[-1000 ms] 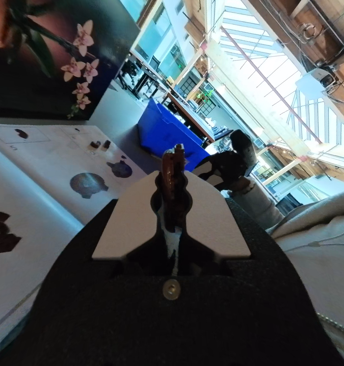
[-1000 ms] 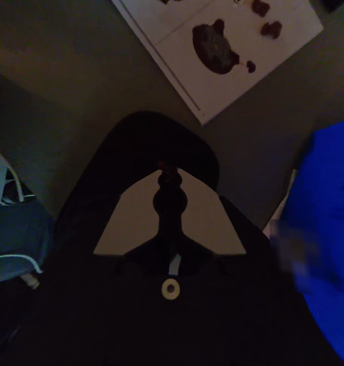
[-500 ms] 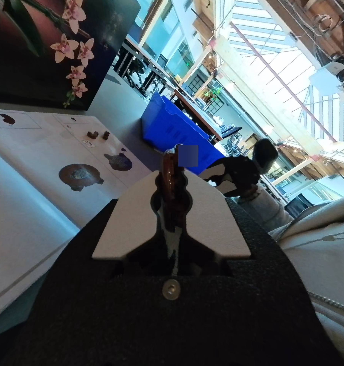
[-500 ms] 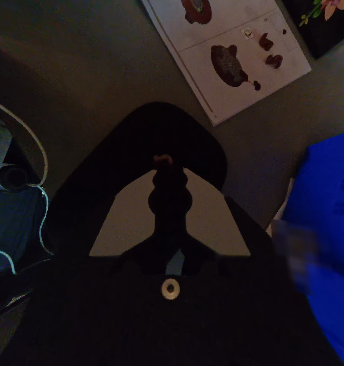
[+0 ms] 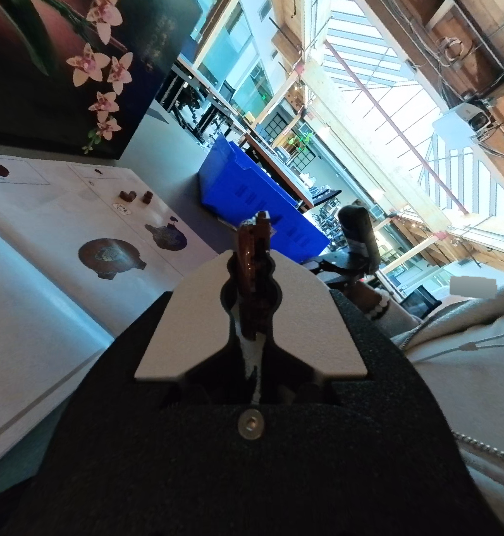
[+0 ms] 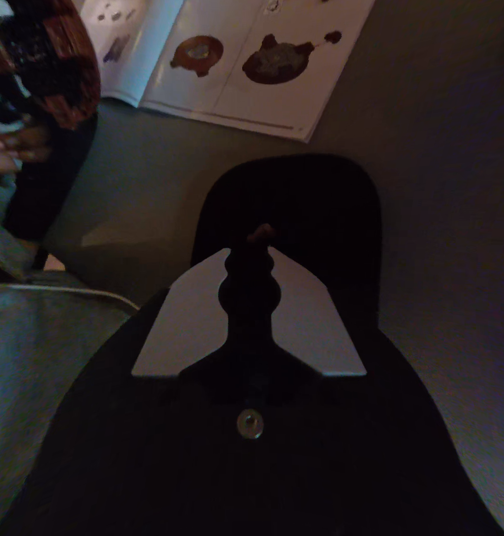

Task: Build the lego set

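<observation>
Left hand-held gripper: jaws closed on a flat brown built-up piece clamped edge-on between the pads, its top end standing above the fingertips. At 10 o'clock of it an open white booklet lies on the grey table, printed with pictures of brown assemblies; two small brown pieces rest on its page. At 12 o'clock, a blue bin on the table; at 11 o'clock, a dark box printed with pink orchids. At 2 o'clock, the right hand-held gripper, gripped by a hand with a beaded bracelet. Right hand-held gripper, in deep shade: jaws close together, a small brown piece showing at the fingertips; whether the pads press it cannot be told. The booklet lies at 12 o'clock in this view, the left gripper with its brown piece at 10 o'clock.
</observation>
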The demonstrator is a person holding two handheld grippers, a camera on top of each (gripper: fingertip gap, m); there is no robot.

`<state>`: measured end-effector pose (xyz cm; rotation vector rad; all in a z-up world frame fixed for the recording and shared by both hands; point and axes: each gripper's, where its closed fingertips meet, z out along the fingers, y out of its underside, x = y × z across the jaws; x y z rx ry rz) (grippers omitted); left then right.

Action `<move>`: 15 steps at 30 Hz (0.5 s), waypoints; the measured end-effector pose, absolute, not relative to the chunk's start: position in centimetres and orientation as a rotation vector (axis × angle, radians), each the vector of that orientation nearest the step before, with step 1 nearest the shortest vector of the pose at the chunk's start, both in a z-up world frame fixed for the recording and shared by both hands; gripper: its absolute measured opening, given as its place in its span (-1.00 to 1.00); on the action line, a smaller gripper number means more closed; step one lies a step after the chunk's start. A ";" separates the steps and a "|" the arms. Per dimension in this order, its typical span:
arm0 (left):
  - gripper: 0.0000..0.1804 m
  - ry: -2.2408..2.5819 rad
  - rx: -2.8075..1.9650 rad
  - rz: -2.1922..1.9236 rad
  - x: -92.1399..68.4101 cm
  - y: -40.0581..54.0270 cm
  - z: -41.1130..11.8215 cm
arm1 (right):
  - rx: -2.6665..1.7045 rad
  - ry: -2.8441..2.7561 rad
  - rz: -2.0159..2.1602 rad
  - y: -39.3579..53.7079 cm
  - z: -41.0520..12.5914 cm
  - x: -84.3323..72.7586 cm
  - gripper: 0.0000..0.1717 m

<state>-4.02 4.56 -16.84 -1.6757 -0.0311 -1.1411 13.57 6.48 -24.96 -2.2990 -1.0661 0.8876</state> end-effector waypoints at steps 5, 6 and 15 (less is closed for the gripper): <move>-0.81 -0.039 -1.655 -1.176 -4.2 4.4 -16.7 | -2.319 -1.016 0.844 7.1 -25.0 13.4 -0.89; -0.81 -0.039 -1.654 -1.183 -4.2 4.4 -16.7 | -2.314 -1.026 0.832 7.1 -24.9 13.3 -0.89; -0.81 -0.046 -1.643 -1.209 -4.2 4.4 -16.6 | -2.130 -1.394 0.531 7.5 -25.1 12.8 -0.91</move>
